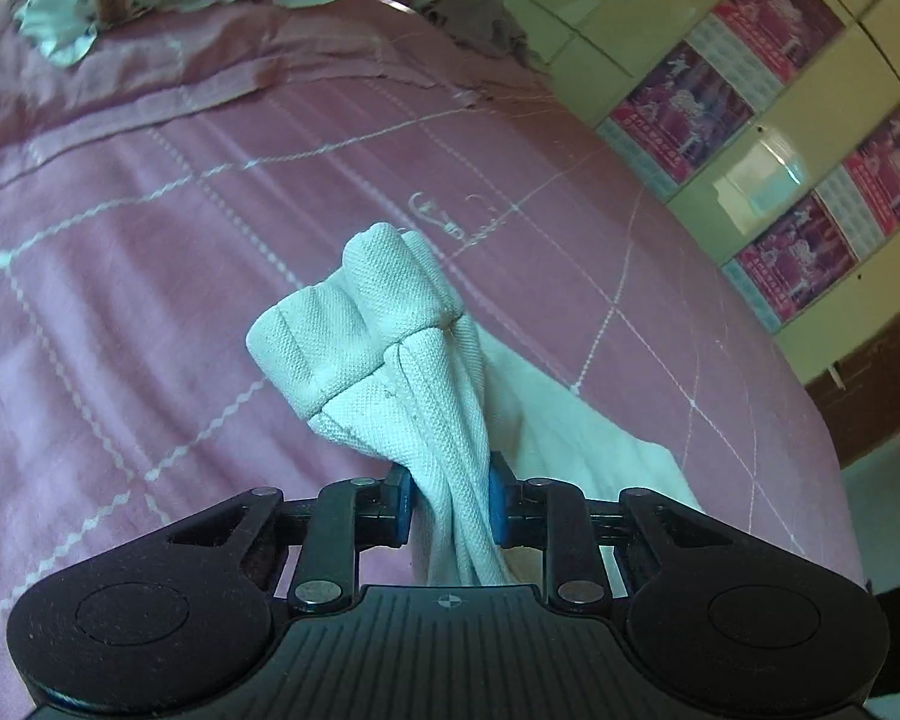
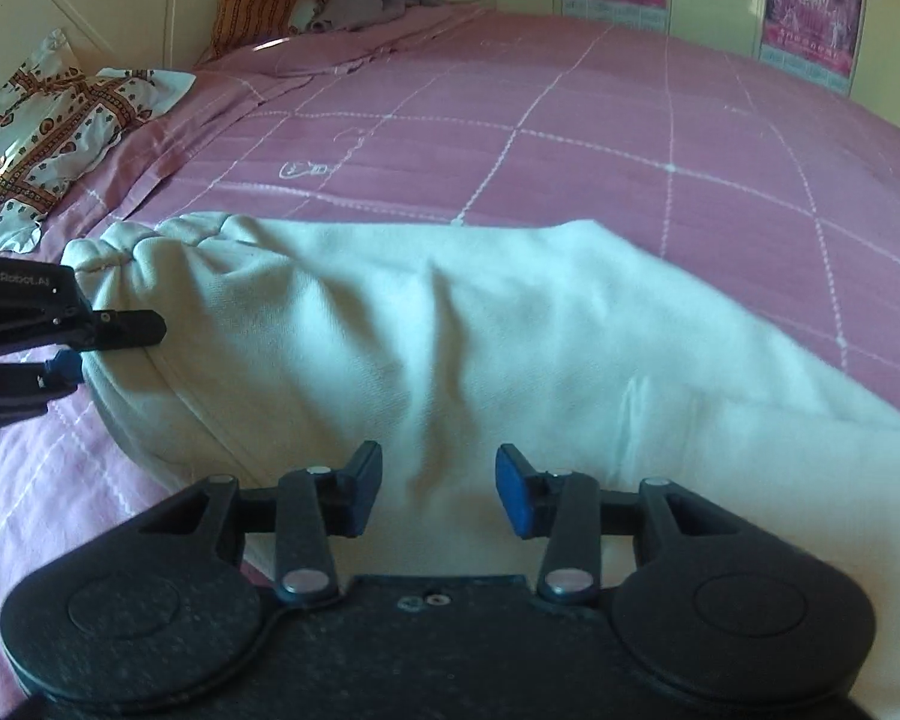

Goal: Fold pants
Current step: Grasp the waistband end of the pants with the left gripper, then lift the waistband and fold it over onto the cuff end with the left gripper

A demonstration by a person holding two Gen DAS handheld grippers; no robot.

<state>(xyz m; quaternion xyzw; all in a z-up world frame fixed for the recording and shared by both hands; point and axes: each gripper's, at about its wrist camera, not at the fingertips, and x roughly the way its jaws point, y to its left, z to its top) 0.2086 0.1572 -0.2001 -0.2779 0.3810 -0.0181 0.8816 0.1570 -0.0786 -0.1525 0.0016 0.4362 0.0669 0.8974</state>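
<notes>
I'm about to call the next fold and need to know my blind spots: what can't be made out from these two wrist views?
- Right wrist: white pants run off the right and bottom edges; full length unseen.
- Left wrist: the bunched cuff clamped in the left gripper hides most of the pants.
- Right wrist: whether the open right gripper touches the cloth can't be told.
- Wall posters: print too small.

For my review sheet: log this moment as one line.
left gripper: shut on pants | right gripper: open over pants | pants: on pink bedspread
</notes>
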